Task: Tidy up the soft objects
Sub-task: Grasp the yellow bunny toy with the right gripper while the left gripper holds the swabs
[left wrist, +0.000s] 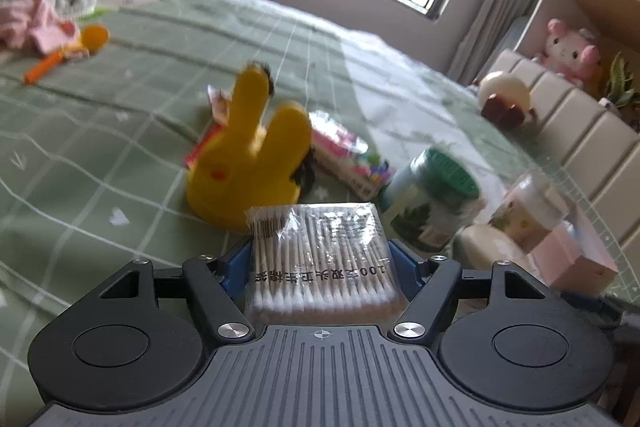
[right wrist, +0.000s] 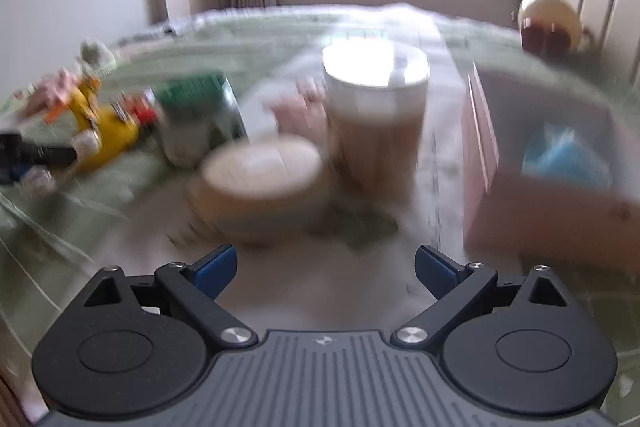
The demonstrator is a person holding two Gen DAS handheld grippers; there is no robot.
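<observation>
My left gripper (left wrist: 318, 257) is shut on a clear packet of cotton swabs (left wrist: 324, 267), held flat between its blue pads (left wrist: 234, 261) above the green checked bedspread (left wrist: 100, 147). Just beyond the packet stands a yellow long-eared toy (left wrist: 248, 163). My right gripper (right wrist: 324, 255) is open with nothing between its fingers, over the bed in front of a flat round container (right wrist: 260, 171) and a tall white-lidded tub (right wrist: 376, 115). That view is blurred. An open pink box (right wrist: 480, 131) with something blue (right wrist: 568, 155) inside sits to its right.
A green-lidded jar (left wrist: 432, 195), a colourful packet (left wrist: 348, 155), a clear tub (left wrist: 528, 207) and the pink box (left wrist: 576, 259) crowd the bed's right side. Pink clothes (left wrist: 36, 23) and an orange toy (left wrist: 80, 43) lie far left. A padded headboard (left wrist: 580, 131) and plush toys (left wrist: 568, 47) are at the right.
</observation>
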